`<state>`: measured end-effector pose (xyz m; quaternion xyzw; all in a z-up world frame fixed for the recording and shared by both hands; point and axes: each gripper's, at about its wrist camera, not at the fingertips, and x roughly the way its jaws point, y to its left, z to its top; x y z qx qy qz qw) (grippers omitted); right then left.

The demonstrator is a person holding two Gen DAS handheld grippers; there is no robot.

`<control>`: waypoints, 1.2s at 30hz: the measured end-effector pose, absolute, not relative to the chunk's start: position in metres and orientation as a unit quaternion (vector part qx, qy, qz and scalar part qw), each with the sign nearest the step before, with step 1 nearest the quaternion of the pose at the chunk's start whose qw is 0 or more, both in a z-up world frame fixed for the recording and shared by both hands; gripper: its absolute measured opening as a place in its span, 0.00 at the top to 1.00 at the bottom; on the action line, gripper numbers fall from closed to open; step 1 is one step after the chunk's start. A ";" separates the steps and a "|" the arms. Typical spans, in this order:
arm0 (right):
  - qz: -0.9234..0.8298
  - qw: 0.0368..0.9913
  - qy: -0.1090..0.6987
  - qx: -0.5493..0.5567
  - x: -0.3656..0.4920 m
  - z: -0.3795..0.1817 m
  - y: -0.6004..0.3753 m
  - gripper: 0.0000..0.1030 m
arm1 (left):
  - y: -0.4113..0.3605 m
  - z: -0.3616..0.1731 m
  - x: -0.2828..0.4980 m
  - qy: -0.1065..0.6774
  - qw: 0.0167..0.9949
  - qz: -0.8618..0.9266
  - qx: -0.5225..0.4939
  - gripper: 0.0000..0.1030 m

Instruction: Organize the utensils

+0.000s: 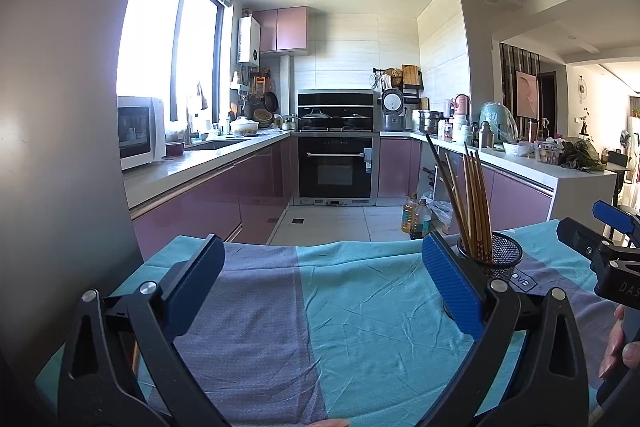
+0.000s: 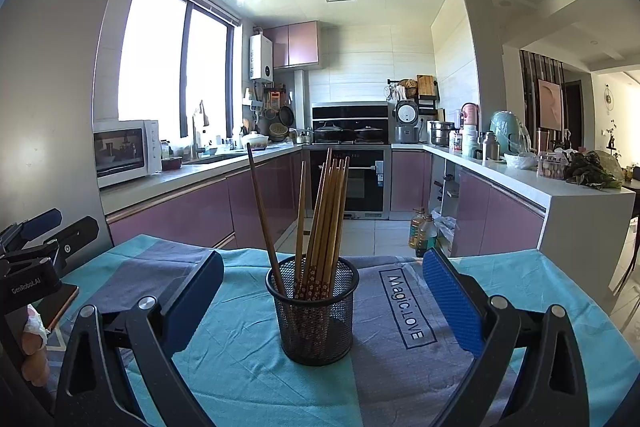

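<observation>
Looks nearly or fully done: chopsticks (image 2: 320, 219) all standing in the mesh holder (image 2: 314, 311), directly ahead of the right hand-held gripper (image 2: 322, 301), none visible loose on the table (image 2: 248, 359). Both spread wide and empty, left hand-held gripper (image 1: 324, 285) over bare cloth with the holder just beyond its right finger.

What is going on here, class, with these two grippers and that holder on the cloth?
A person holds a gripper in each hand over a table covered with a teal and grey cloth. Both the left gripper and the right gripper are open and hold nothing. The wooden chopsticks already stand in the black mesh holder, which sits upright between the right gripper's fingers, untouched. No loose utensils show on the cloth.
</observation>
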<state>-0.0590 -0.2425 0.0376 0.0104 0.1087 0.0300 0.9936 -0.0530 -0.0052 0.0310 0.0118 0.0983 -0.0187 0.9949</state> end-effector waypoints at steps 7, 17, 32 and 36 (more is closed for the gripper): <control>0.032 0.993 0.108 0.015 -0.060 0.038 -0.243 0.06 | -0.006 0.032 -0.054 0.095 0.995 -0.014 0.012 0.06; 0.032 0.993 0.111 0.016 -0.058 0.037 -0.243 0.06 | -0.005 0.032 -0.055 0.094 0.995 -0.010 0.014 0.06; 0.032 0.993 0.110 0.019 -0.058 0.036 -0.244 0.06 | -0.005 0.033 -0.056 0.093 0.996 -0.009 0.015 0.06; 0.031 0.993 0.110 0.019 -0.057 0.036 -0.243 0.06 | -0.005 0.033 -0.056 0.093 0.996 -0.009 0.015 0.06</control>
